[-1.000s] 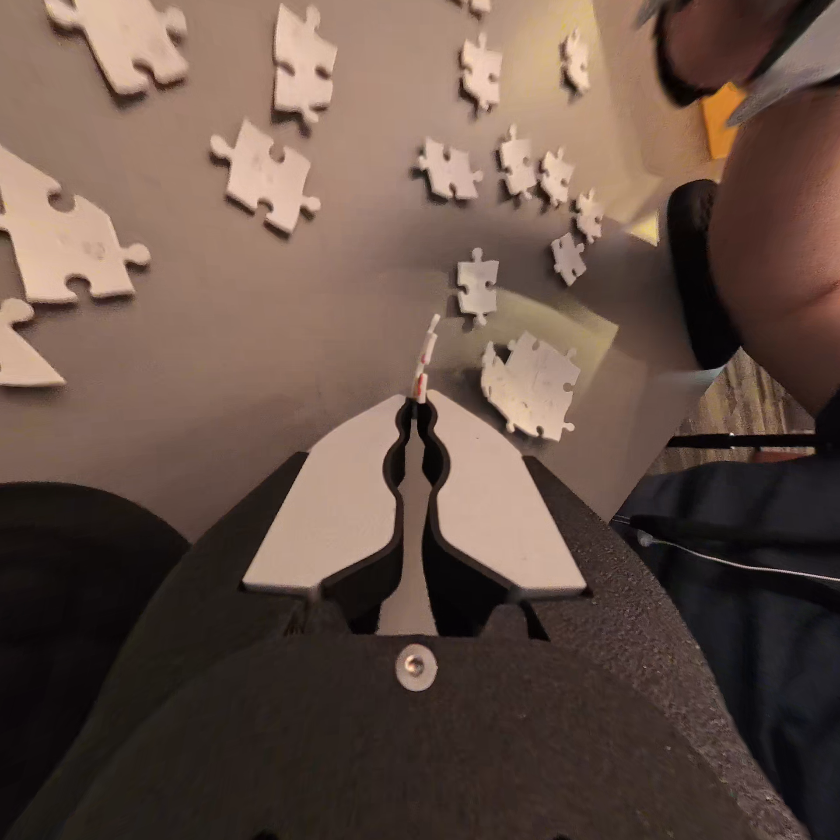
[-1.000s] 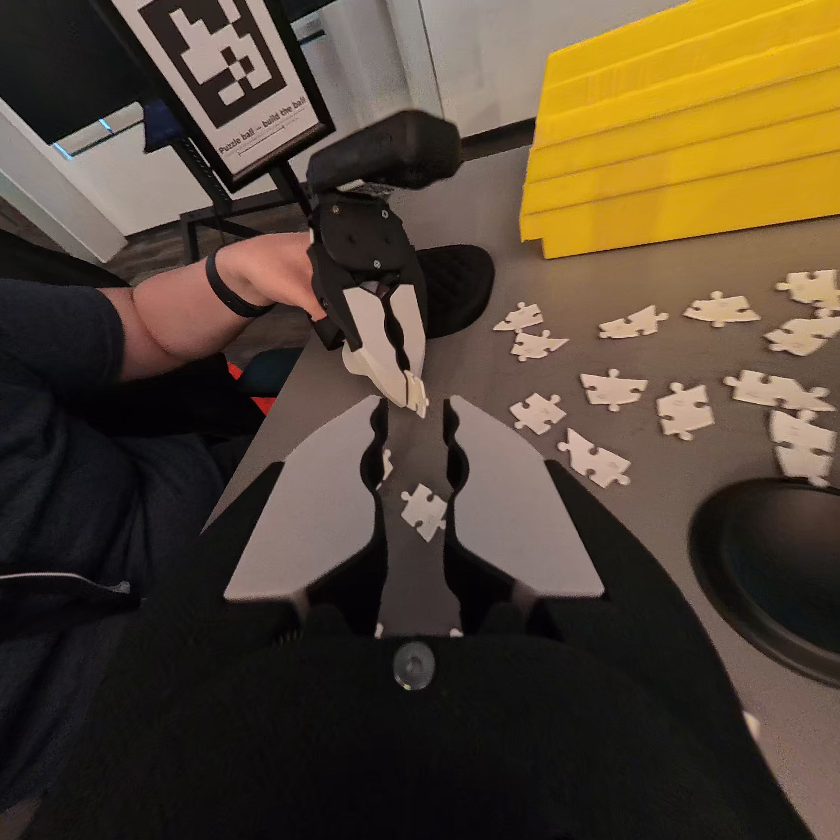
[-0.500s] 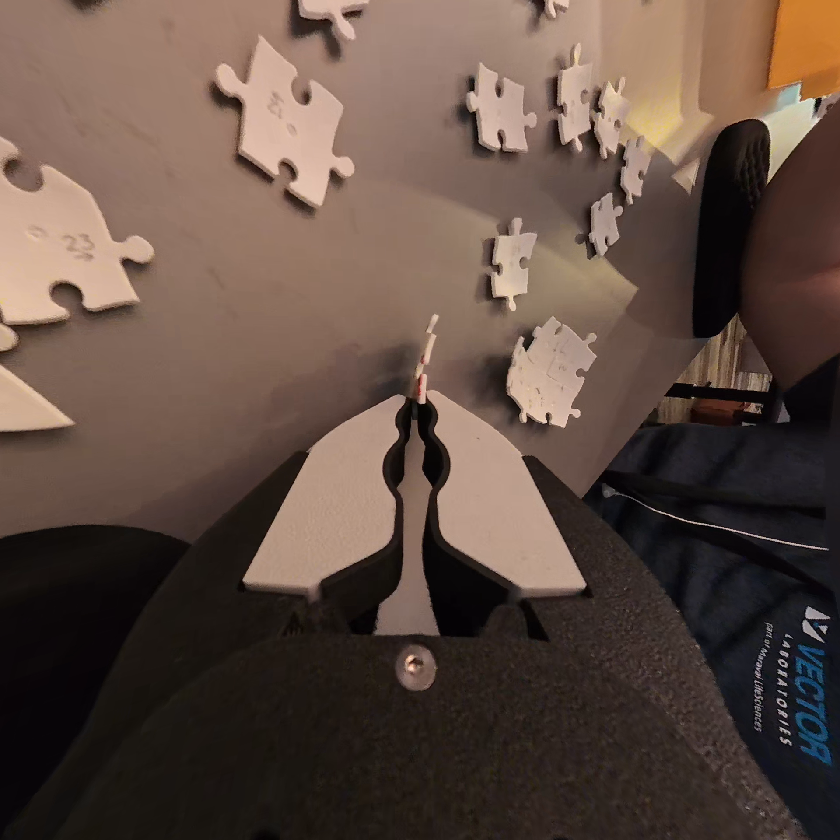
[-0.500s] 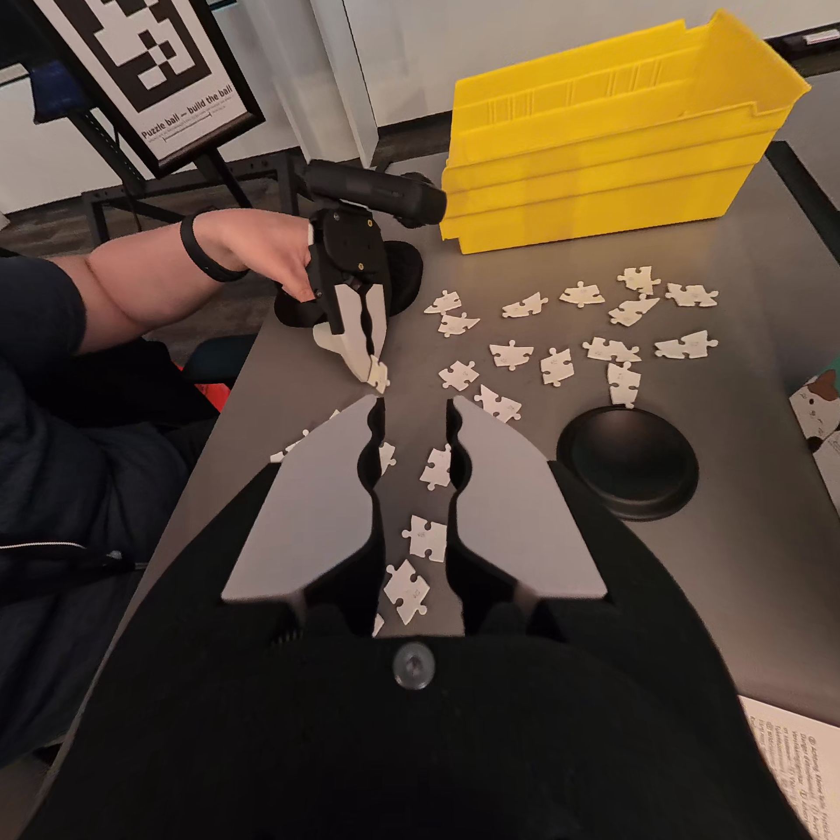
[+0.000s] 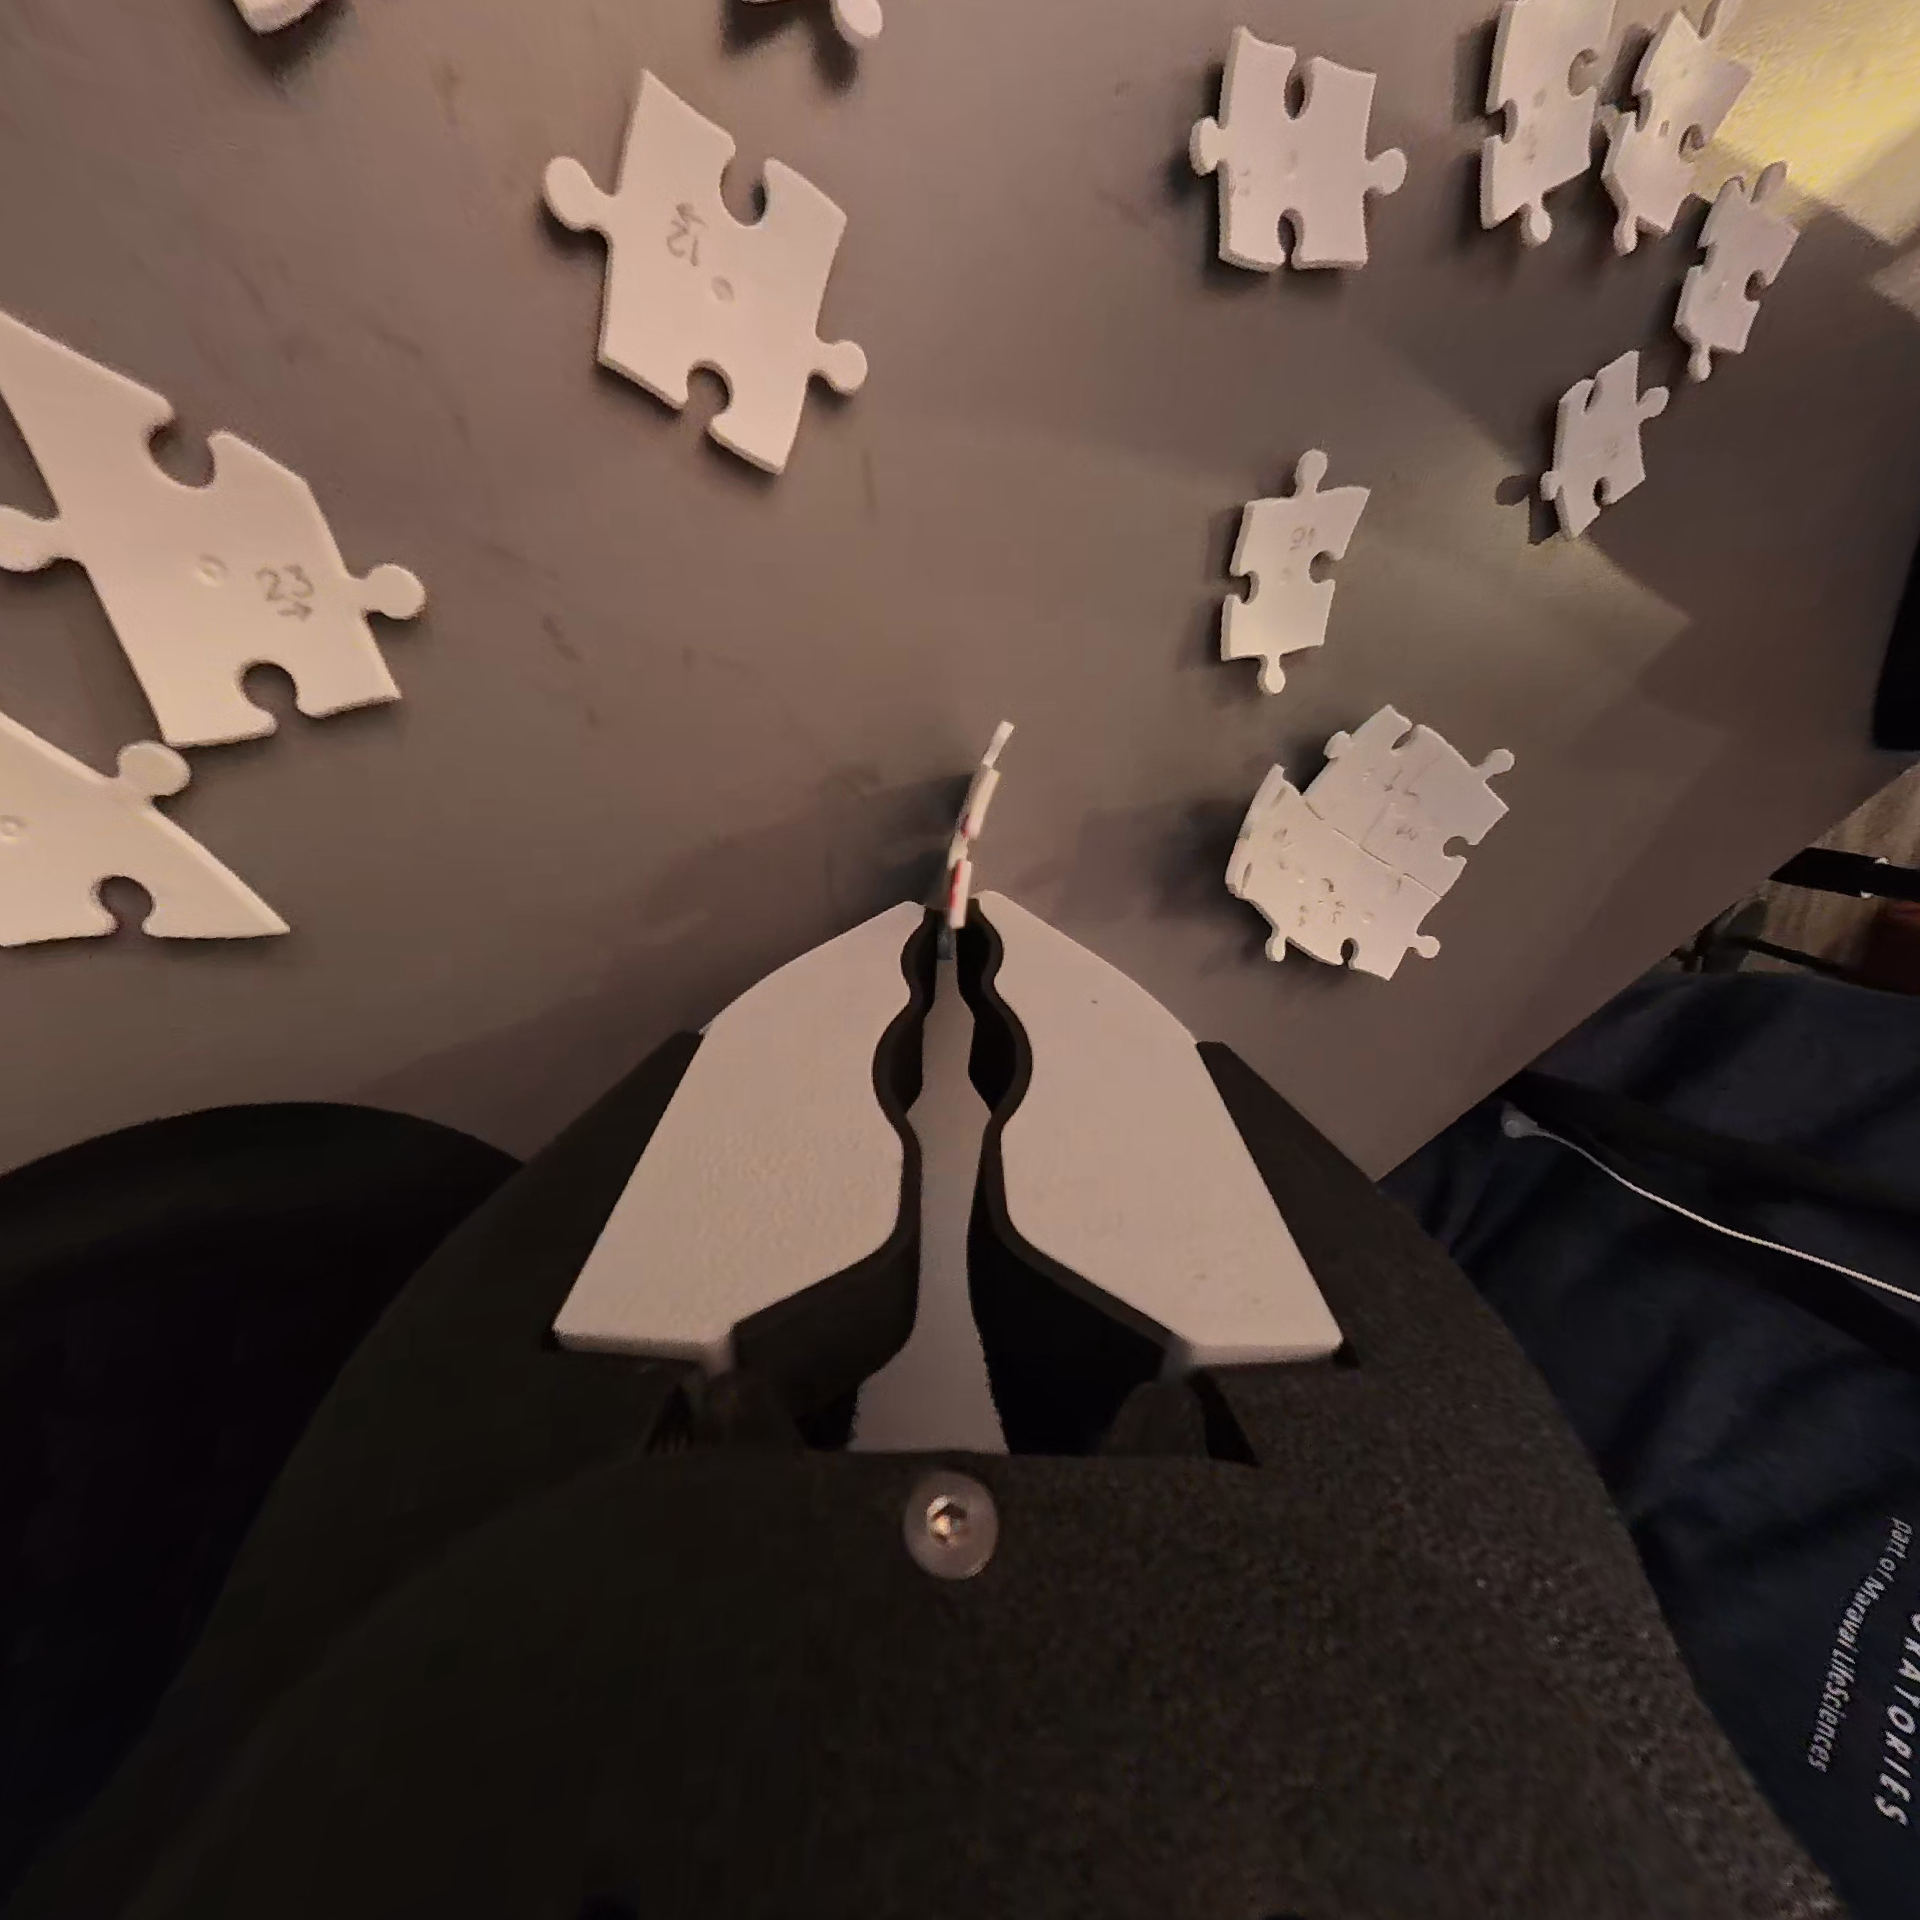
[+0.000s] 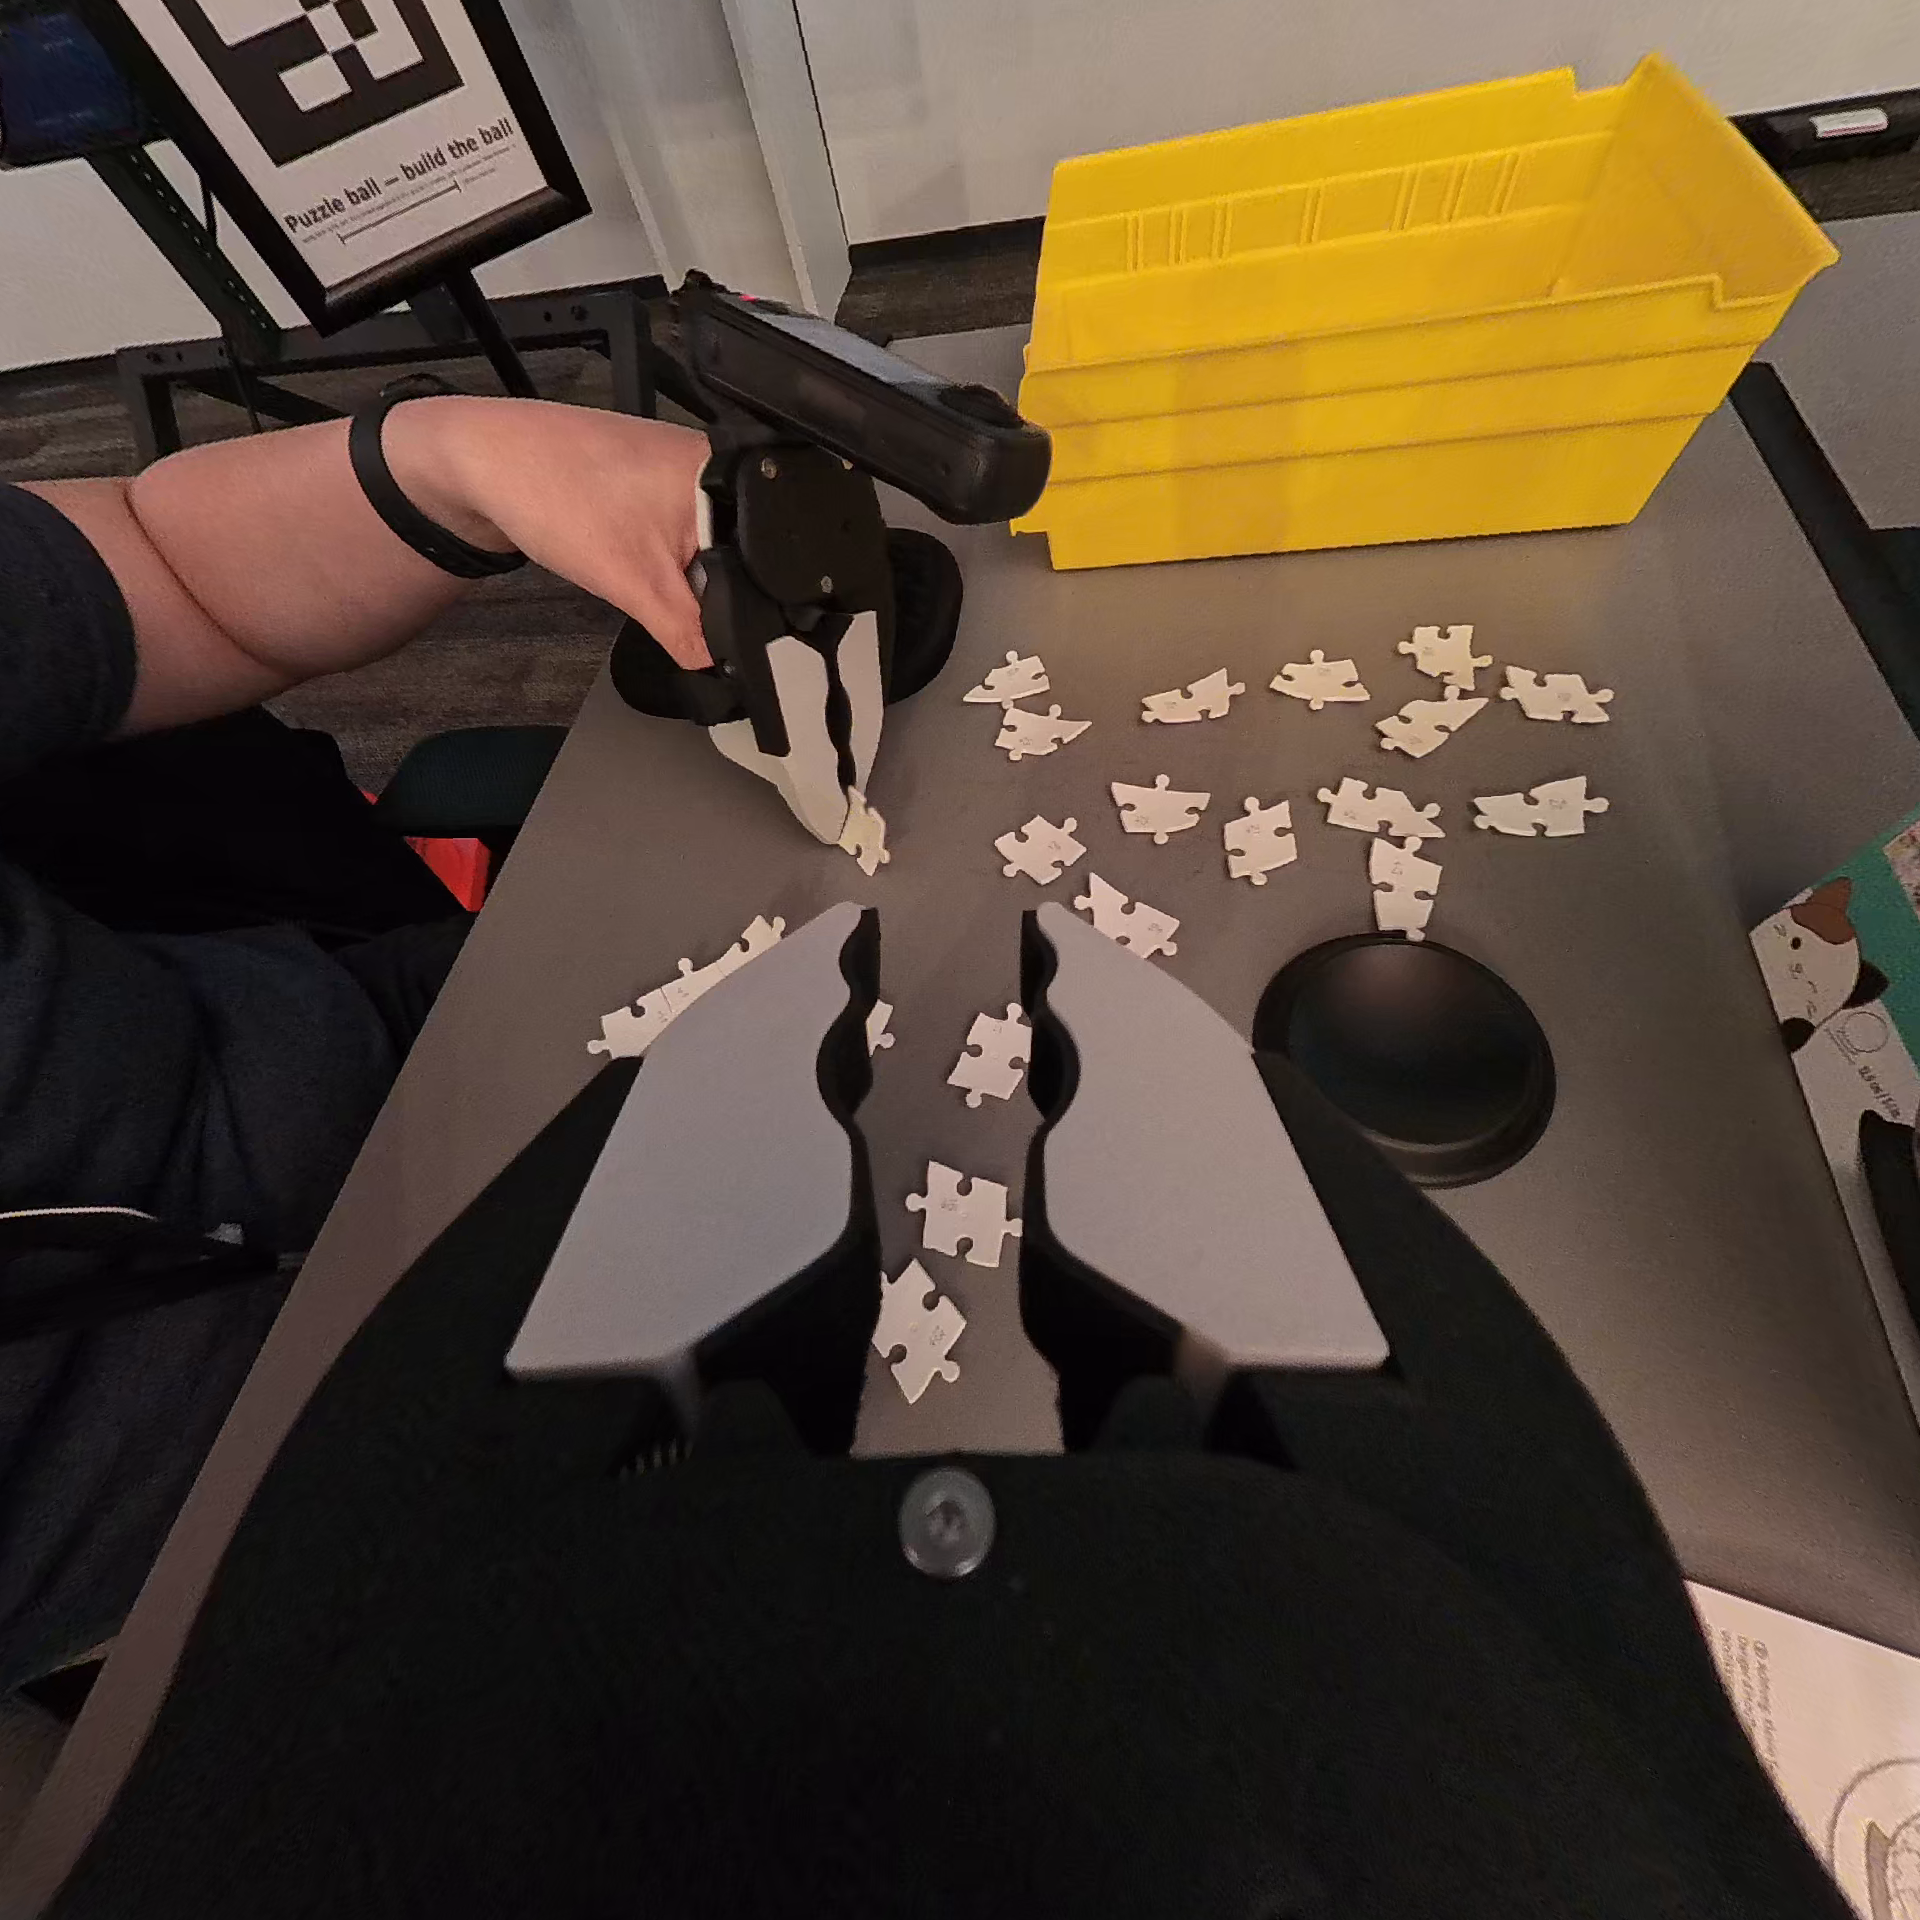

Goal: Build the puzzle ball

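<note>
Left hand-held gripper (image 5: 958, 914) is clenched on one white puzzle piece (image 5: 977, 821), edge-on, held just above the grey desk (image 5: 623, 727); contact w/ desk can't be judged. Right hand-held gripper (image 6: 951, 925) hangs released, jaws apart, over loose pieces (image 6: 961, 1210). Joined cluster (image 5: 1361, 842) lies near the desk's edge. Yellow bins (image 6: 1382, 343) sit at the far side, black bowl (image 6: 1403, 1049) to the right.
</note>
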`<state>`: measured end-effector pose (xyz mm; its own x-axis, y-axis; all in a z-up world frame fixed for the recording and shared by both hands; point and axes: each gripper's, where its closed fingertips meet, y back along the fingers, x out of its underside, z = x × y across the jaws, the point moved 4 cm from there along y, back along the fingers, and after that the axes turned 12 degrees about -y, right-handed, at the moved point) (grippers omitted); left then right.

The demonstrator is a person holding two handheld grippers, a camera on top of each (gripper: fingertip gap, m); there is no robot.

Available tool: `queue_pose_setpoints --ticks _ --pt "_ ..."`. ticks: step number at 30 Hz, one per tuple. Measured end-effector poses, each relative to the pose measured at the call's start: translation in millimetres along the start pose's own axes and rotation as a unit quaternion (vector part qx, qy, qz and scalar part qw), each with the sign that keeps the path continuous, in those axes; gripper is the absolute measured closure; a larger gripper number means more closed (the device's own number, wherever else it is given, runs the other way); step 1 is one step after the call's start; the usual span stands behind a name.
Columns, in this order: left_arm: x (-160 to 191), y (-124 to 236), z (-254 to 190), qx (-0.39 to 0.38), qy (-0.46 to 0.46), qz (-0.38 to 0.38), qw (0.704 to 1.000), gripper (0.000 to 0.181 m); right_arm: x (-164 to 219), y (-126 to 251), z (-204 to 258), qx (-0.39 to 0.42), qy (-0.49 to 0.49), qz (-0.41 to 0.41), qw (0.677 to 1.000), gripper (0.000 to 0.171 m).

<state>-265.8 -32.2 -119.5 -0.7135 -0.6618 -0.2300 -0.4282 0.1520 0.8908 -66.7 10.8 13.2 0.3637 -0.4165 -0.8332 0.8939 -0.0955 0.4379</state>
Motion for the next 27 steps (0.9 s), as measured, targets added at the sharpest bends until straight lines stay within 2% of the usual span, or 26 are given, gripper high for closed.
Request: queue_pose_setpoints --ticks 17,27 --pt "-4 5 3 -0.052 0.001 0.018 0.998 0.165 0 5 3 0.011 0.017 0.015 1.0 0.144" --pt "3 18 2 -0.088 -0.011 -0.034 0.996 0.166 -6 18 -1 0.03 0.026 -0.008 0.999 0.144"
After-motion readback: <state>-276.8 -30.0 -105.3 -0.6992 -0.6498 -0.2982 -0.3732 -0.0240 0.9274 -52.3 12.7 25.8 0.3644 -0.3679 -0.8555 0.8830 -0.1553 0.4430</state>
